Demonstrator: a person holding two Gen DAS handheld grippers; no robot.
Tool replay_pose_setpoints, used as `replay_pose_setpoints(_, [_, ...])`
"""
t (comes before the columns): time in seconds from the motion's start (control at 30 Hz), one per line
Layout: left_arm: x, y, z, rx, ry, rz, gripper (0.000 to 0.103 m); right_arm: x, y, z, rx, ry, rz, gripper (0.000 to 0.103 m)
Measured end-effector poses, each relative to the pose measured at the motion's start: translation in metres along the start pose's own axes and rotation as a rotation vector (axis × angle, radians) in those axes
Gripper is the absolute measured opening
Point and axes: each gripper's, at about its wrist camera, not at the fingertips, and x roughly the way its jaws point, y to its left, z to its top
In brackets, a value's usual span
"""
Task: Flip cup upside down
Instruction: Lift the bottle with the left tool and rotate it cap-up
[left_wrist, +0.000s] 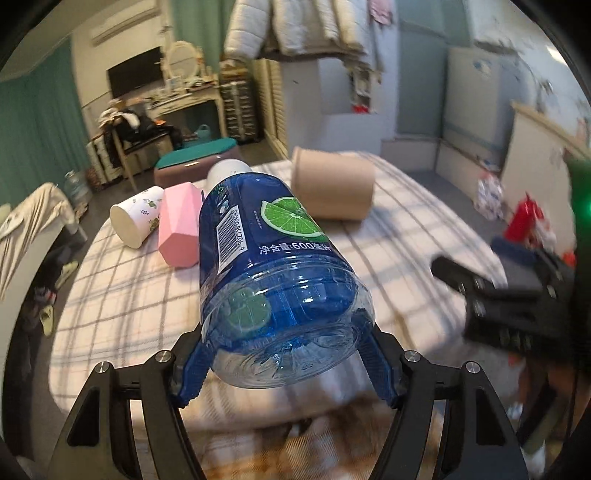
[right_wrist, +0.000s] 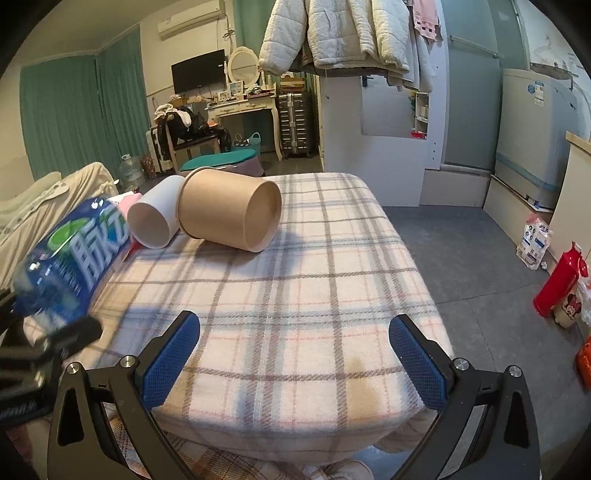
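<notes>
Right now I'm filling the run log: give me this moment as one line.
left gripper: shut on blue bottle | right gripper: open, empty | brown paper cup: on its side on plaid blanket

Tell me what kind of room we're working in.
Most likely a lived-in bedroom: the work surface is a bed under a plaid blanket, a white vanity desk with an oval mirror stands by the far wall, and padded jackets hang overhead.

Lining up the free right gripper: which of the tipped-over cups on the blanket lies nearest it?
The brown paper cup, the biggest one, lying on its side with its base toward the right gripper. The white floral cup and pink cup lie beyond it.
</notes>
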Motion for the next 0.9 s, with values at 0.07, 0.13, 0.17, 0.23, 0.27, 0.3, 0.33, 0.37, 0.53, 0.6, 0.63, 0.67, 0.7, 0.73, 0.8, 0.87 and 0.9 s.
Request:
replay_pose_setpoints(0.07, [-0.003,0.001,-0.003,0.020,0.036,-0.030,0.073,0.000,0.001,-0.001,0.004,0.003,0.008,0.103])
replay_pose_setpoints(0.13, [-0.004,0.004,-0.005,0.034,0.074,-0.056,0.073,-0.001,0.002,-0.002,0.006,0.004,0.015,0.103])
replay_pose_setpoints(0.17, [-0.004,0.003,-0.007,0.040,0.083,-0.060,0.073,-0.002,0.004,-0.003,0.006,0.004,0.020,0.103])
replay_pose_setpoints(0.23, [-0.001,0.005,-0.008,0.045,0.097,-0.056,0.073,-0.003,0.005,-0.003,0.005,0.002,0.027,0.103])
replay_pose_setpoints(0.27, [0.001,0.006,-0.009,0.043,0.108,-0.055,0.073,-0.004,0.005,-0.003,0.005,0.001,0.029,0.103])
replay_pose_setpoints(0.3, [0.002,0.006,-0.009,0.041,0.113,-0.058,0.074,-0.005,0.005,-0.003,0.004,-0.001,0.029,0.103])
replay_pose_setpoints(0.33, [0.004,0.007,-0.009,0.040,0.120,-0.060,0.074,-0.006,0.004,-0.003,0.005,-0.002,0.028,0.103])
replay_pose_setpoints(0.37, [0.005,0.008,-0.009,0.039,0.121,-0.057,0.074,-0.006,0.003,-0.004,0.009,-0.003,0.028,0.103])
replay_pose_setpoints(0.53, [0.017,0.013,-0.014,0.021,0.145,-0.031,0.074,-0.006,-0.002,-0.005,0.021,0.004,0.024,0.103])
replay_pose_setpoints(0.6, [0.016,0.014,-0.015,0.016,0.135,-0.023,0.074,-0.005,-0.003,-0.006,0.023,0.007,0.025,0.103])
replay_pose_setpoints(0.63, [0.015,0.015,-0.014,0.011,0.132,-0.020,0.074,-0.005,-0.004,-0.006,0.023,0.008,0.026,0.103])
replay_pose_setpoints(0.67, [0.013,0.016,-0.013,0.010,0.131,-0.025,0.074,-0.004,-0.004,-0.006,0.023,0.008,0.024,0.103])
replay_pose_setpoints(0.7, [0.010,0.016,-0.011,0.012,0.122,-0.027,0.074,-0.004,-0.004,-0.005,0.023,0.009,0.024,0.103])
replay_pose_setpoints(0.73, [0.008,0.016,-0.009,0.016,0.113,-0.026,0.074,-0.004,-0.004,-0.006,0.024,0.009,0.026,0.103])
replay_pose_setpoints(0.8, [0.001,0.017,-0.001,0.028,0.088,-0.022,0.074,-0.003,-0.003,-0.006,0.025,0.013,0.027,0.103])
replay_pose_setpoints(0.87, [-0.001,0.019,0.006,0.030,0.071,-0.022,0.074,-0.002,-0.003,-0.007,0.025,0.017,0.030,0.103])
replay_pose_setpoints(0.9, [-0.002,0.021,0.011,0.029,0.059,-0.022,0.074,-0.001,-0.002,-0.007,0.025,0.017,0.031,0.103])
